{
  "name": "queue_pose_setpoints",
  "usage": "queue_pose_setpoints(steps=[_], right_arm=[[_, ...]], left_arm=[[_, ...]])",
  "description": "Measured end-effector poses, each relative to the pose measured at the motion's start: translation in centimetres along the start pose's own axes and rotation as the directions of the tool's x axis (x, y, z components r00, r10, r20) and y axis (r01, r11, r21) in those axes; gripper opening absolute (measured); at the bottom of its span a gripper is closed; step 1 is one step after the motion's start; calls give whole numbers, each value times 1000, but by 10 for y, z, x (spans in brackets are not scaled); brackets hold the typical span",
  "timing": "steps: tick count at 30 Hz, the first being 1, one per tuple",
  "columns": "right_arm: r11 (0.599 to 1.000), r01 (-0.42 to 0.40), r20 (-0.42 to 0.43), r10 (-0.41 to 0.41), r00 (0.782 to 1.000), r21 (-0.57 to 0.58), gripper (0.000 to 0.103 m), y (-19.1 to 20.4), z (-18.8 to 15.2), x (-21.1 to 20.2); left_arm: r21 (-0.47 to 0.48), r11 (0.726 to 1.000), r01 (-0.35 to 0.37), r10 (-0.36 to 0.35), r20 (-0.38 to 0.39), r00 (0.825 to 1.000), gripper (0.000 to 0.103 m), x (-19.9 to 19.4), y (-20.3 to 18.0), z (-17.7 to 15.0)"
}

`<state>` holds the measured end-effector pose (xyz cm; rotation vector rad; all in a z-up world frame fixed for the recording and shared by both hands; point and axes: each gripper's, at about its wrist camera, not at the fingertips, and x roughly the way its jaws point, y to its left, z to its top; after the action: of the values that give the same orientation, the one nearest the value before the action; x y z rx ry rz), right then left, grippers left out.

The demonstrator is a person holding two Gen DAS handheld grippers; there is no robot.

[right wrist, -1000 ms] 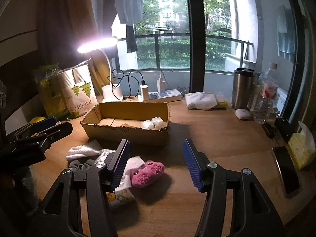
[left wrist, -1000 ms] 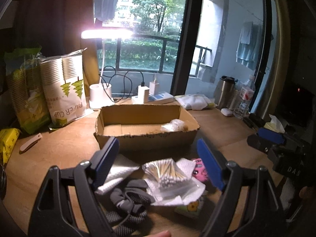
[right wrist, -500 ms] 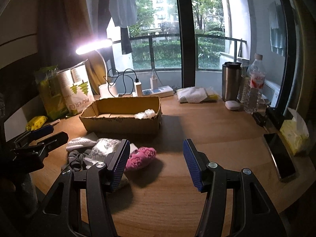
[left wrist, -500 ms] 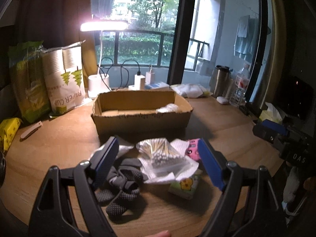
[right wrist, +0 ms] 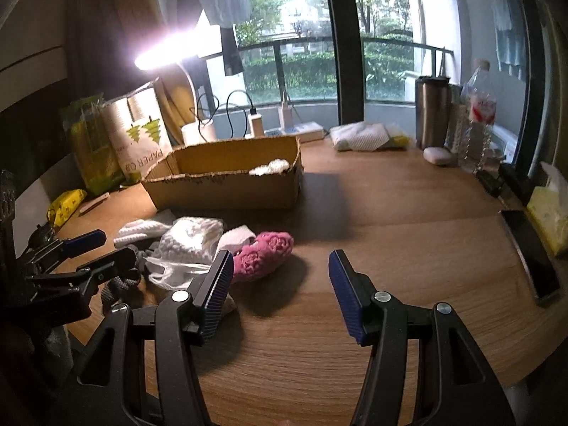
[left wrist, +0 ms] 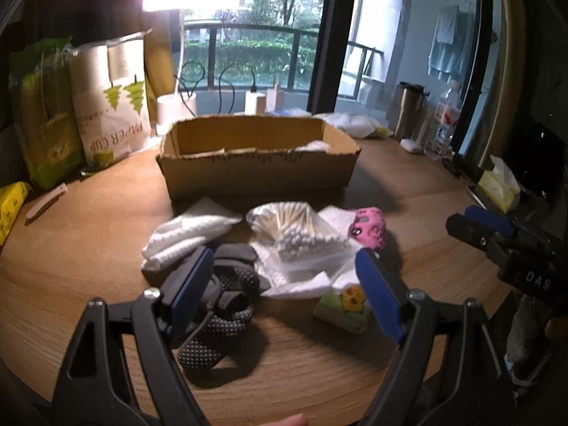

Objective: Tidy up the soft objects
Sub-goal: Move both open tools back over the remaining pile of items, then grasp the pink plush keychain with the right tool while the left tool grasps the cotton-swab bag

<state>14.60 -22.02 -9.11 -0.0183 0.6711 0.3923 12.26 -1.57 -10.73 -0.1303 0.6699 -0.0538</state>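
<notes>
Wood-topped bench (left wrist: 88, 248) fills the lower half of both views, and we see a window with green trees far behind it. Nearest to us, our left gripper (left wrist: 284, 284) is spread wide with nothing between its blue pads. Just past it, low in the middle of the frame, lies a grey dotted sock bundle (left wrist: 220, 305), partly behind the left pad. Beside that sits a little tissue pack (left wrist: 340, 310) with a yellow picture. Our right gripper (right wrist: 280, 284) is spread too and holds nothing; under it is bare wood. A bit farther, left of middle, is a pink fuzzy toy (right wrist: 264, 254). Next to it are a bag of cotton swabs (left wrist: 298, 227) and a white folded cloth (left wrist: 184, 234). Farther back stands an open cardboard box (left wrist: 255, 174) with something white inside. Behind it, at upper left, a lamp (left wrist: 184, 0) shines.
</notes>
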Motion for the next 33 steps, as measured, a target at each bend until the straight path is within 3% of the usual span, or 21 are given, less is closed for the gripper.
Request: queue_pose_setpoints(steps=[33], right_arm=[[998,-62,-185,66,981,29,59,6,12,104]], left_arm=[[17,999,27,-25,-84,996,83,60,1,18]])
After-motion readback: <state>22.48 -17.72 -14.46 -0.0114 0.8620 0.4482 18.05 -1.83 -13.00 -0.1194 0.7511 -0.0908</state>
